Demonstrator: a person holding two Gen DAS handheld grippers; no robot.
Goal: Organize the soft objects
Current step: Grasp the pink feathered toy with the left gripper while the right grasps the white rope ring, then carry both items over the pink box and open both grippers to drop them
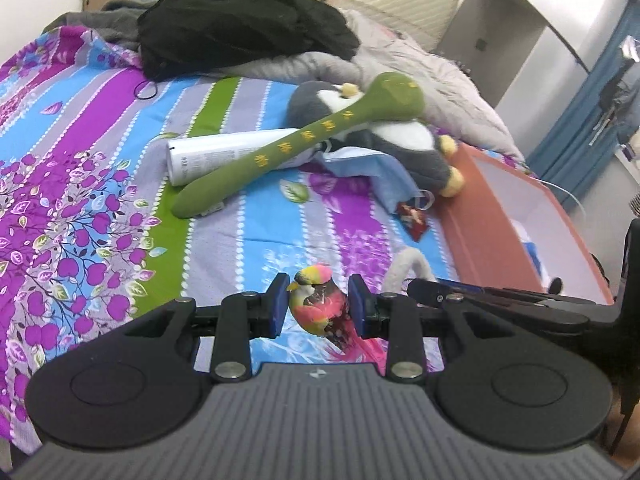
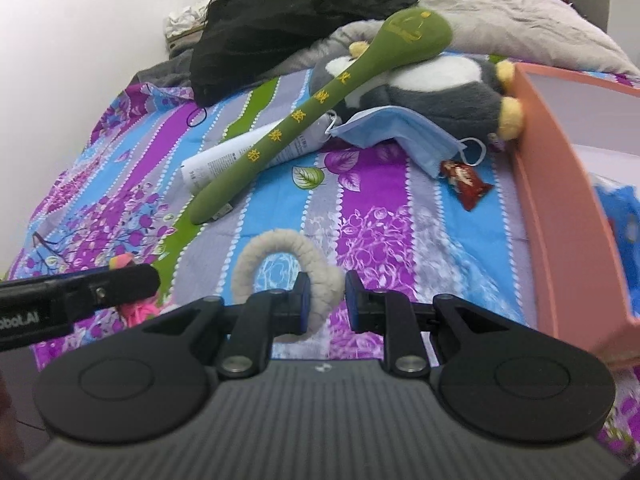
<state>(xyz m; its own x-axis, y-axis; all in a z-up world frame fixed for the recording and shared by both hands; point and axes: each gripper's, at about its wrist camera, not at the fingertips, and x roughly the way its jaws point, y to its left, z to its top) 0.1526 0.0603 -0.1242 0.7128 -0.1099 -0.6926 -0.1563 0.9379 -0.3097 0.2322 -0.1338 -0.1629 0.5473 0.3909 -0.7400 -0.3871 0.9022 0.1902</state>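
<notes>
Gripping a small toy bird (image 1: 318,304), the left gripper (image 1: 318,306) has its blue pads pressed on either side of that bright pink, yellow and green body, tail feathers trailing down toward the camera. Beyond its fingertips lies the bed (image 1: 100,184) with the purple, blue and green striped sheet. Farther ahead, a green plush mallet (image 1: 304,142) slants across a white tube (image 1: 208,156) and leans its head on a grey and white plush toy (image 1: 404,140). A blue face mask (image 1: 372,172) sits just in front of that plush, a red wrapper (image 1: 412,216) nearer still. Off to the right of the gripper, the orange box (image 1: 480,216) stands against the bed. Far ahead, a black garment (image 1: 240,20) is heaped on a grey blanket (image 1: 400,60).

Over to the right wrist view: the right gripper (image 2: 324,300) is clamped on a cream woolly ring (image 2: 280,256), one side of the loop caught between the pads, the rest arching up and out to the left. To its left, the other gripper pokes in with a flash of pink bird. Straight ahead, the mallet, tube, mask and wrapper spread over the sheet, the grey plush behind them. The box wall rises close on the right of the gripper.
</notes>
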